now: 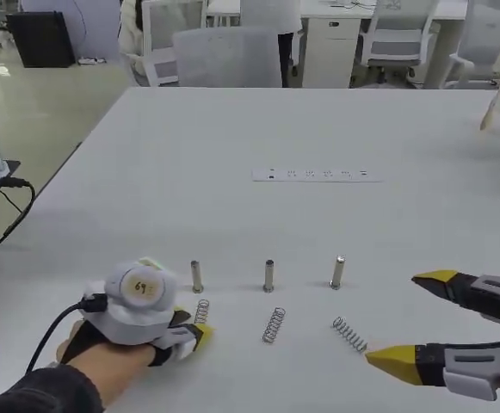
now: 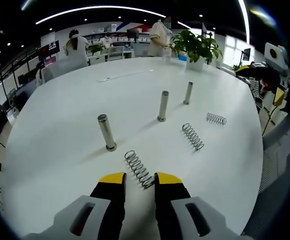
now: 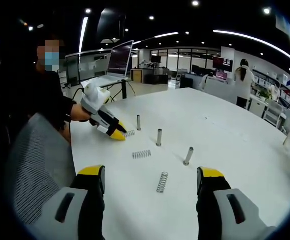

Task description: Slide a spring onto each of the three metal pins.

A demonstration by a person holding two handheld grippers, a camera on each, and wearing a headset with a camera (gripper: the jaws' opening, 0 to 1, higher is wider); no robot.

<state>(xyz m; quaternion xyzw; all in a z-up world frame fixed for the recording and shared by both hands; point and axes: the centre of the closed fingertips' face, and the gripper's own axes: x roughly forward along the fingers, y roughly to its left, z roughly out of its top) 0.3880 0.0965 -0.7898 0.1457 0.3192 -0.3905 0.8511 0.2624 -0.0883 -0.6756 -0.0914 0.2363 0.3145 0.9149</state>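
Nearest the person, on the white table (image 1: 336,129), the left gripper (image 2: 137,180) is sitting low w/ jaws drawn nearly together around the near end of the left spring (image 1: 201,311); can't tell if they're actually pinching it. The right gripper (image 1: 404,317) is hovering w/ jaws spread wide, gripping nothing, just beside the right spring (image 1: 348,334). The mid spring (image 1: 274,324) is lying flat btwn them. Just beyond, the left pin (image 1: 196,276), mid pin (image 1: 268,275) & right pin (image 1: 337,272) are standing upright in a row, all bare. Farther back a power strip (image 1: 317,175) is lying flat, w/ office chairs (image 1: 228,56) sitting past the table edge.
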